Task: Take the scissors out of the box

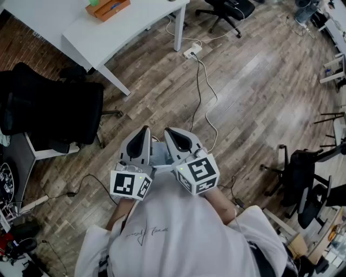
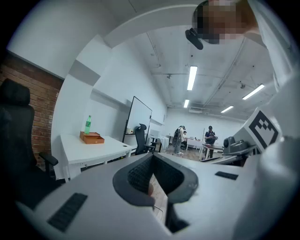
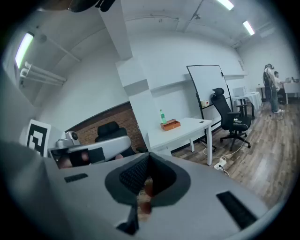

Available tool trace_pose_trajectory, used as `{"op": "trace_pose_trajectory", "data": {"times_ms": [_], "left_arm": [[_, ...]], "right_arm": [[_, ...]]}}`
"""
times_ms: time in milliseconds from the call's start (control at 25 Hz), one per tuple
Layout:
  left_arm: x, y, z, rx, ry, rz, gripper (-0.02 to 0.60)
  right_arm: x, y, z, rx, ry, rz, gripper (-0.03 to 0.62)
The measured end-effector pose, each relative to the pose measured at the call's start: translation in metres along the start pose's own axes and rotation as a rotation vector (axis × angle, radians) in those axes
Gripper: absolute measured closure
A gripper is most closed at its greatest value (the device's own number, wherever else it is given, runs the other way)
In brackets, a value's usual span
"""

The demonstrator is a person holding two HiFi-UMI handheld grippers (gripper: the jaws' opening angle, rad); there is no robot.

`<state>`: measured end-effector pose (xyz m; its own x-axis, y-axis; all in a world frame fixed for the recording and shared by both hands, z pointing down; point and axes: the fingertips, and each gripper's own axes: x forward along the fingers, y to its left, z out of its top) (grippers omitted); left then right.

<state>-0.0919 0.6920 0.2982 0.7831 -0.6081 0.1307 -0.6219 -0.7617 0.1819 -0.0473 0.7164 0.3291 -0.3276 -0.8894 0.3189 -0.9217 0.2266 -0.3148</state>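
Note:
An orange-brown box [image 1: 108,8] rests on the white table [image 1: 86,32] far ahead of me; the scissors are not visible. The box [image 2: 92,138] shows small in the left gripper view, and the box [image 3: 170,124] also appears in the right gripper view, with a green bottle [image 3: 162,116] beside it. Both grippers are held close to my chest, side by side over the wooden floor, well short of the table. My left gripper [image 1: 139,142] looks shut and empty. My right gripper [image 1: 181,142] is shut with nothing in it.
A black office chair [image 1: 48,108] stands at the left between me and the table. A power strip [image 1: 192,51] with cables lies on the floor ahead. More chairs [image 1: 308,178] crowd the right. A whiteboard [image 2: 138,117] and people [image 2: 179,138] are in the distance.

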Motion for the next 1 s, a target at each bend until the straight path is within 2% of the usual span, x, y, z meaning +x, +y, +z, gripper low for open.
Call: {"op": "trace_pose_trajectory", "data": {"times_ms": [160, 360, 560, 800, 1000], "left_arm": [[0.002, -0.008, -0.005, -0.002, 0.020, -0.010, 0.575], [0.003, -0.002, -0.011, -0.008, 0.050, 0.013, 0.574], [0.012, 0.019, -0.012, -0.005, 0.059, 0.093, 0.574], [0.040, 0.048, -0.015, -0.087, 0.076, 0.097, 0.574], [0.079, 0.065, -0.004, -0.096, 0.084, 0.095, 0.574]], "right_arm": [[-0.003, 0.000, -0.007, 0.001, 0.011, -0.012, 0.588], [0.000, -0.005, -0.008, 0.011, 0.022, -0.014, 0.588], [0.009, -0.017, 0.000, 0.089, 0.002, 0.023, 0.588], [0.035, -0.044, 0.013, 0.038, 0.022, -0.004, 0.588], [0.055, -0.073, 0.034, 0.012, 0.038, -0.012, 0.588]]}}
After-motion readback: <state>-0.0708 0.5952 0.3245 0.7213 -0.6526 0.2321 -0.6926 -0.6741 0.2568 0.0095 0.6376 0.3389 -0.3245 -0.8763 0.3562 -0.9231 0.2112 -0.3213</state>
